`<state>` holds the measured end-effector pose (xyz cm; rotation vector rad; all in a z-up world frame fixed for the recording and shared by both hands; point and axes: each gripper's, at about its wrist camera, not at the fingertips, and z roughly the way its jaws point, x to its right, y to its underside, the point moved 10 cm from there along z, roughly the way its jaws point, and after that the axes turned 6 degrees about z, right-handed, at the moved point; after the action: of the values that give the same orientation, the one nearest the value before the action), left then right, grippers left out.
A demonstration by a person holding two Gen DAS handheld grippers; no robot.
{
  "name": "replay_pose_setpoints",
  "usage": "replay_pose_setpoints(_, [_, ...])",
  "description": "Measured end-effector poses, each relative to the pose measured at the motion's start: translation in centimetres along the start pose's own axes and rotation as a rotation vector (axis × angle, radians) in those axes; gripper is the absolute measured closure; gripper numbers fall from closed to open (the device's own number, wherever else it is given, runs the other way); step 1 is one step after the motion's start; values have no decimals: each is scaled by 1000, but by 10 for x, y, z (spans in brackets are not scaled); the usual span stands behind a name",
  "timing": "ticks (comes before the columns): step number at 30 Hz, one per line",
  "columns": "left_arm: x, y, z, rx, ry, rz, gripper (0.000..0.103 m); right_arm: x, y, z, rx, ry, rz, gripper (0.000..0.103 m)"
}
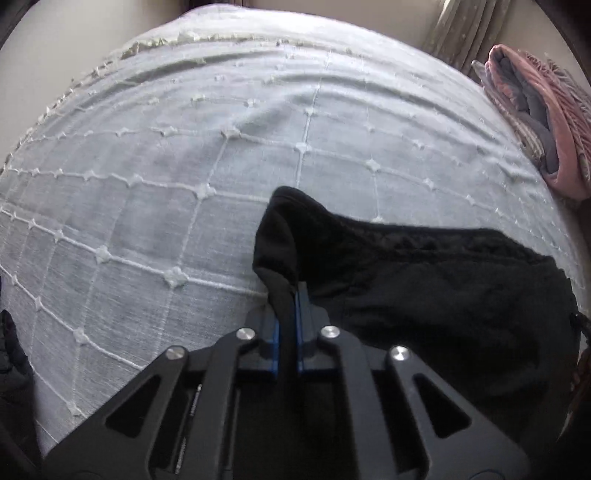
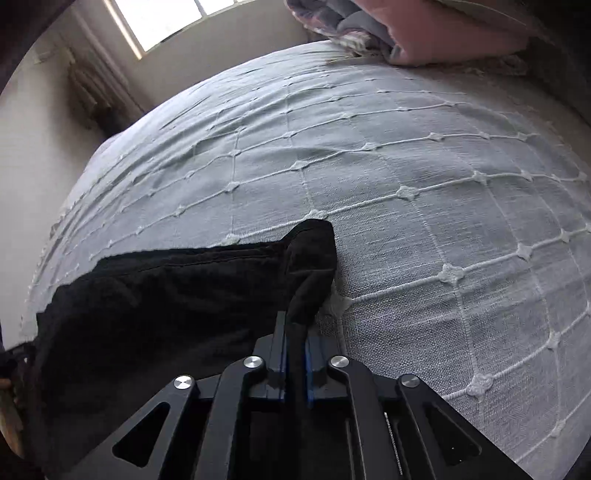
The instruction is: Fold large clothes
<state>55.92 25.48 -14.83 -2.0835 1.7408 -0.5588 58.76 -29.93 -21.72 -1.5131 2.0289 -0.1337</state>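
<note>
A black garment (image 1: 436,288) hangs over the pale grey bedspread (image 1: 184,184). My left gripper (image 1: 287,295) is shut on one corner of it, and the cloth bunches up past the blue-edged fingers and stretches away to the right. In the right wrist view the same black garment (image 2: 166,295) stretches to the left. My right gripper (image 2: 293,328) is shut on its other corner, with a fold of cloth standing up beyond the fingers. The lower part of the garment is hidden below both grippers.
The bedspread (image 2: 443,206) has a raised white grid pattern and some wrinkles. A pink and grey folded blanket (image 1: 546,122) lies at the bed's far right edge; it also shows in the right wrist view (image 2: 424,33). A window (image 2: 166,18) and radiator stand beyond the bed.
</note>
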Motion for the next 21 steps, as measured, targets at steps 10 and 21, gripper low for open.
replay_pose_setpoints(10, [-5,-47,-16,143,-21,-110,96,-21,-53,-69,274,69,31,99])
replay_pose_setpoints(21, [-10,-8,53,90,-81,-124,85,9,-17,17,146,237,52,96])
